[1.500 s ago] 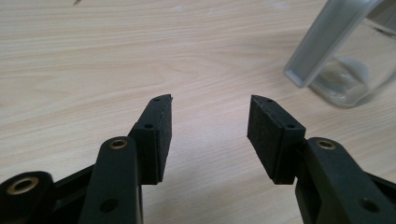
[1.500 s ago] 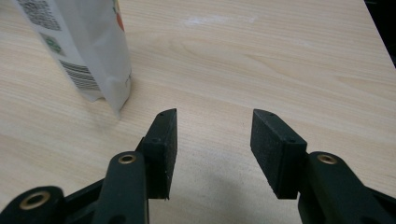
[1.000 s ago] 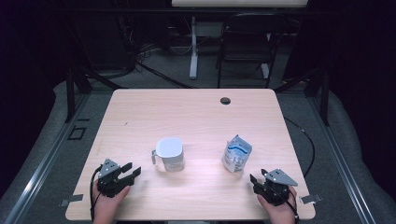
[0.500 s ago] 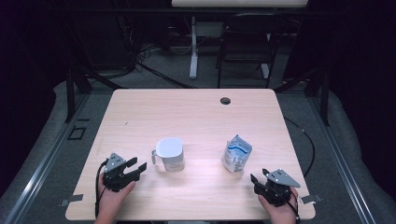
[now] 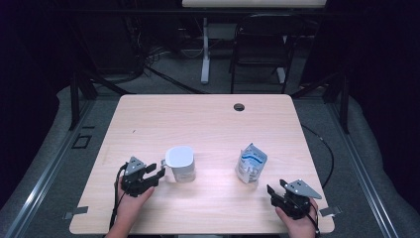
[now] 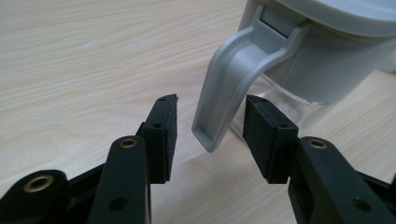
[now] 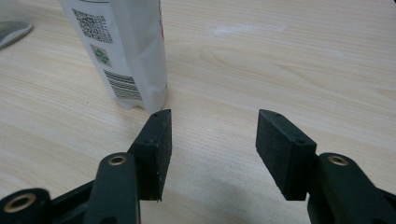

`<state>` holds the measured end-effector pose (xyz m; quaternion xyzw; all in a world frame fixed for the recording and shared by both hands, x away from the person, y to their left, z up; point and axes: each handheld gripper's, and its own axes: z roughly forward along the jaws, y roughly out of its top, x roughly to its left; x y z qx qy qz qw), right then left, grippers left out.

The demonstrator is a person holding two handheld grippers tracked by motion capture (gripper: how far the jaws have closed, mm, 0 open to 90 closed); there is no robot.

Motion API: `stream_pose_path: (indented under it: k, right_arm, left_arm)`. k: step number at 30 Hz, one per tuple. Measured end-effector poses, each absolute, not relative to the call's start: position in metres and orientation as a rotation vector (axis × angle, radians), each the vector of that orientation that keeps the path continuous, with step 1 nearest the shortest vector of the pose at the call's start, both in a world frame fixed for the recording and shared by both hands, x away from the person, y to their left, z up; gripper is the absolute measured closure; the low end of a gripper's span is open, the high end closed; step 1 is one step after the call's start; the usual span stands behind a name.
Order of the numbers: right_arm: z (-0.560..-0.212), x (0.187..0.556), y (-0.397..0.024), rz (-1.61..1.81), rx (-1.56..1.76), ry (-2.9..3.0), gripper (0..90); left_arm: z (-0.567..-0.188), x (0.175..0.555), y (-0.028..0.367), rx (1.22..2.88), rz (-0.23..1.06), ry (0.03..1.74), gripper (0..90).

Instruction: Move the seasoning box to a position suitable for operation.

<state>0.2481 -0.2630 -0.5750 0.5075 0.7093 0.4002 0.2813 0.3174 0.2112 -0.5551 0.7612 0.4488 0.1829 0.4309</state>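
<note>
Wooden desk [image 5: 208, 124] | left gripper [image 6: 210, 123] parted, jaws just closing astride jug [image 5: 179, 163] handle, seemingly untouched | right gripper [image 7: 212, 140] open, empty, near pouch [image 5: 251, 163]

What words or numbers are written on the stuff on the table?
No words or numbers can be read.
White pouch: a QR code, a barcode and a small green badge, all too small and blurred to read.
The pouch's front, in the high view: blue print, too blurred to read.
Grey-lidded jug: no writing.
</note>
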Motion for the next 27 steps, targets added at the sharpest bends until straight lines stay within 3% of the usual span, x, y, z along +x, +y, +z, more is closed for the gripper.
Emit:
stream_pose_path:
  k: [27]
  right_arm:
    - [-0.576,0.248,-0.259,1.088,1.355,1.925,44.0]
  left_arm:
    - [-0.554,0.331,0.193,1.941,0.496,1.092,68.5]
